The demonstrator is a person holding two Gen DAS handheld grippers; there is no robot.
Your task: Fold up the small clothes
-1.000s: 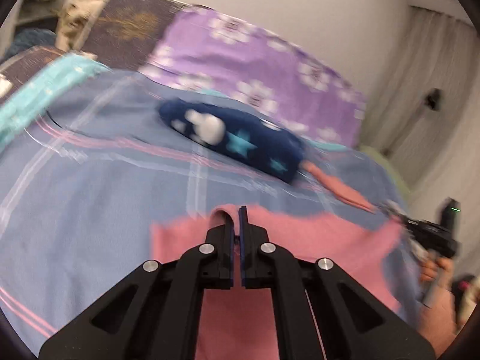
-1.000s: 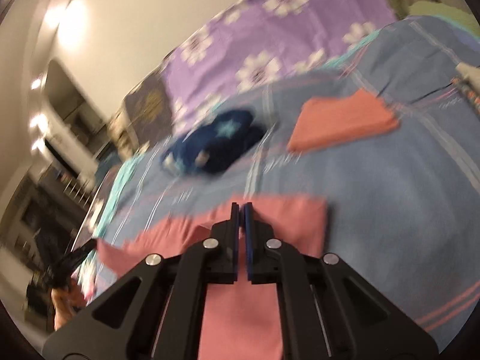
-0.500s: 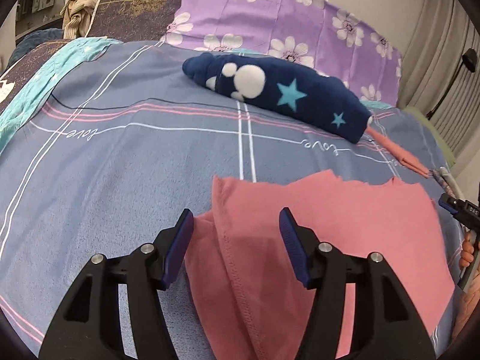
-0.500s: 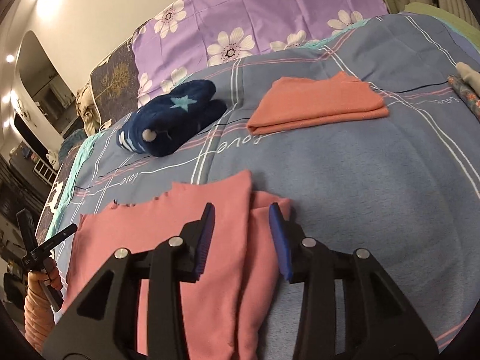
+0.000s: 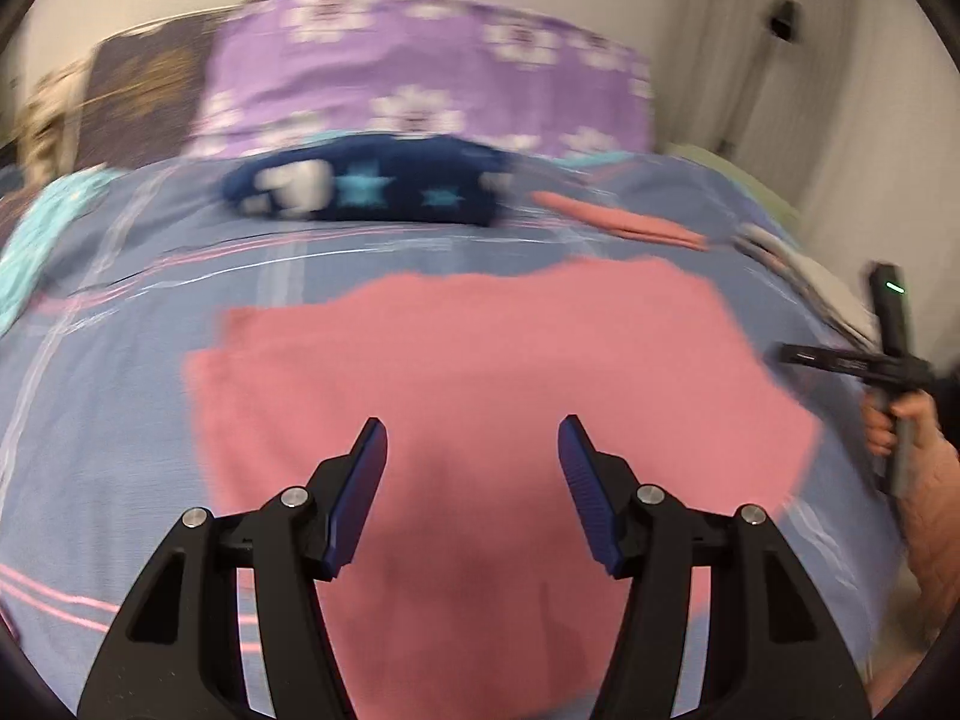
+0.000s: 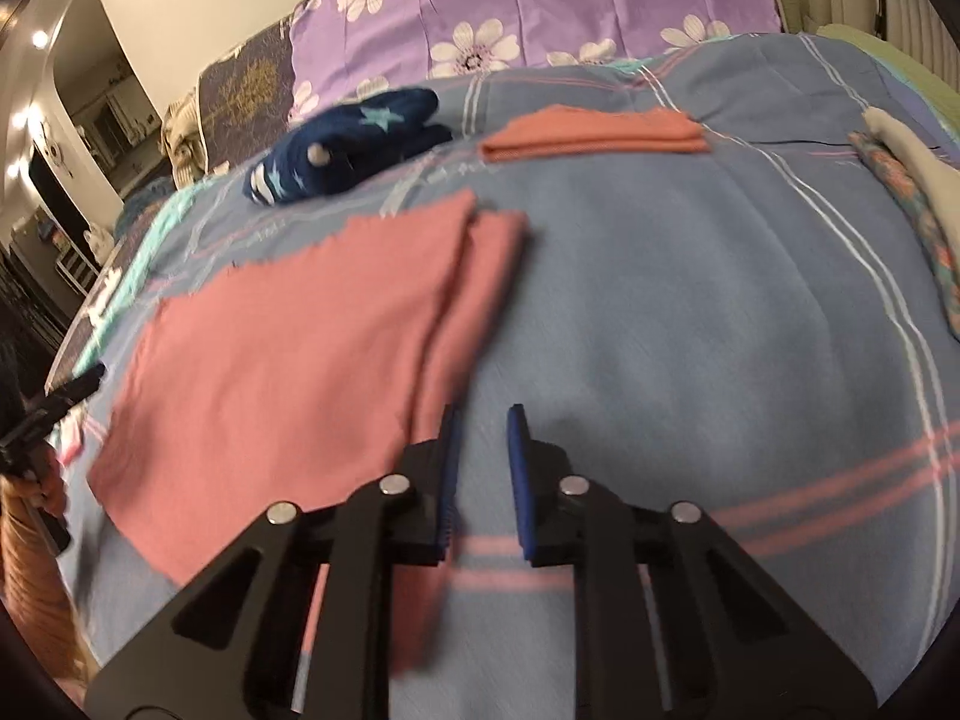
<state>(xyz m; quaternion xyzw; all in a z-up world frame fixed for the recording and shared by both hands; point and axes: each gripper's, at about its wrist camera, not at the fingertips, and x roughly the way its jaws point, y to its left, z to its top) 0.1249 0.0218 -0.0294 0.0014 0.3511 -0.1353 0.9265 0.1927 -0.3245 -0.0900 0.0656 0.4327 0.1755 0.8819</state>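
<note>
A pink garment [image 5: 480, 396] lies spread flat on the blue checked bedspread [image 5: 120, 420]; it also shows in the right wrist view [image 6: 288, 348], with a folded strip along its right side. My left gripper [image 5: 472, 438] is open and empty above the garment's near part. My right gripper [image 6: 483, 420] is open with a narrow gap, empty, just right of the garment's right edge, over the bedspread [image 6: 690, 330]. The right gripper also shows at the right of the left wrist view [image 5: 864, 360].
A navy star-patterned soft item [image 5: 360, 189] [image 6: 348, 144] lies at the back. A folded orange cloth [image 6: 594, 129] [image 5: 624, 219] lies beyond the garment. A purple flowered pillow [image 6: 540, 12] stands behind. More clothes [image 6: 912, 192] lie at the right edge.
Both grippers let go of the pink garment's edge and opened. They have since drawn back from it. The garment now lies flat, folded over on itself.
</note>
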